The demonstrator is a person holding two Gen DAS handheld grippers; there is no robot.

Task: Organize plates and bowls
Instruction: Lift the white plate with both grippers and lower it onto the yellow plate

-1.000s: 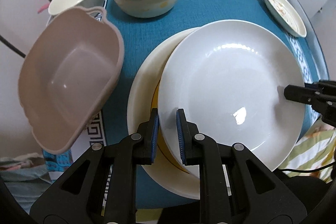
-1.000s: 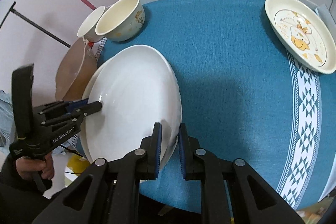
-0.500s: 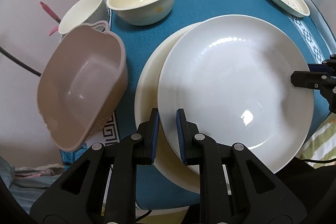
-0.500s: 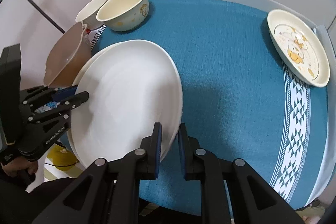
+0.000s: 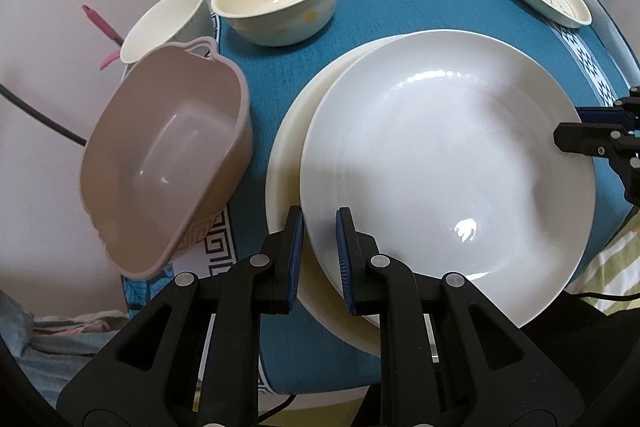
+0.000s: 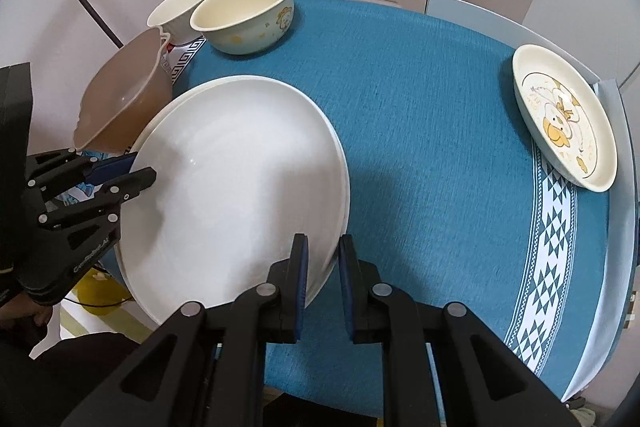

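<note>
Both grippers clamp white plate (image 5: 448, 167) rim: left gripper (image 5: 319, 251) lower centre, right gripper (image 6: 323, 267) lower centre; cream plate (image 5: 288, 163) beneath, on blue surface (image 6: 420, 131).

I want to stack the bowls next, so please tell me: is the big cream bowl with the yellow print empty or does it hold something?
Empty. The cream bowl stands upright and its inside shows only bare glaze in both views.

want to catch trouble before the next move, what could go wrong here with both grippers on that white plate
The left gripper and right gripper pinch only the rim of the white plate, so it could slip or tip. It overlaps the cream plate and may knock it. The tan basin overhangs the table edge.
</note>
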